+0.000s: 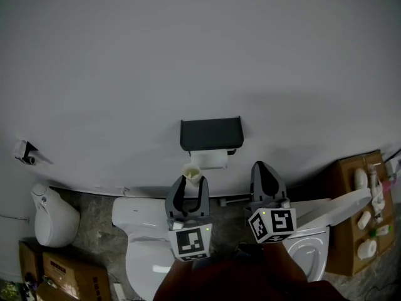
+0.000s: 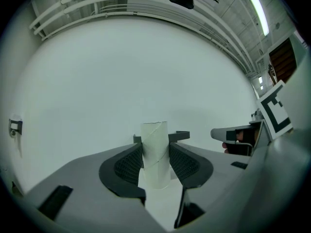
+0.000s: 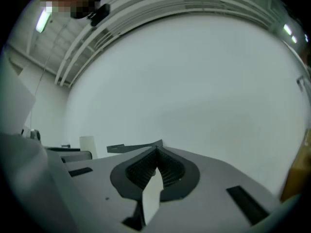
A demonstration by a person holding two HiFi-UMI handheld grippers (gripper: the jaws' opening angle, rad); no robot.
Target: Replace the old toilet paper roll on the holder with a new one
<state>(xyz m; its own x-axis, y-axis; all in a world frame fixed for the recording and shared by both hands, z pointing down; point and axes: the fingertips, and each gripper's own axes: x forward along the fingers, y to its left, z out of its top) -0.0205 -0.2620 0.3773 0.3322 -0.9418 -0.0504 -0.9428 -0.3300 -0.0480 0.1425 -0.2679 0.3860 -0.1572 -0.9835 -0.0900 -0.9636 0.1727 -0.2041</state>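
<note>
Two toilets and a smaller white fixture point(image 1: 53, 217) line a plain white wall point(image 1: 188, 55) that fills most of the head view. The wall is bare and evenly lit, and it meets a grey mottled floor point(image 1: 94, 204). Far left of both grippers a small dark fitting point(image 1: 25, 150) is fixed to the wall. The smaller fixture sits below it, with brown cardboard boxes point(image 1: 59, 271) on the floor lower still.

Next comes the first toilet point(image 1: 141, 227), under and just left of the left gripper point(image 1: 192, 185). That gripper's jaws pinch the empty cardboard tube point(image 1: 191, 171) — it stands upright between the ribbed pads point(image 2: 121, 166), touching both, with its top above the fingertips. Beyond those jaws, the black holder point(image 1: 211, 132) hangs on the wall with a white roll point(image 1: 210, 160) just under its shelf. The tube's top lies near the roll's lower left corner in the head view.

Right of the holder, the right gripper point(image 1: 262, 168) points at bare wall — its jaws are pressed together with nothing held between the pads. Below and right of those jaws stands the second toilet point(image 1: 313, 243), its lid point(image 1: 341, 209) tilted up. Furthest right, a brown cardboard box point(image 1: 341, 174) carries several small white items point(image 1: 363, 218). Overhead, the gripper views catch pale ceiling beams point(image 2: 121, 8) and a strip light point(image 2: 258, 8).
</note>
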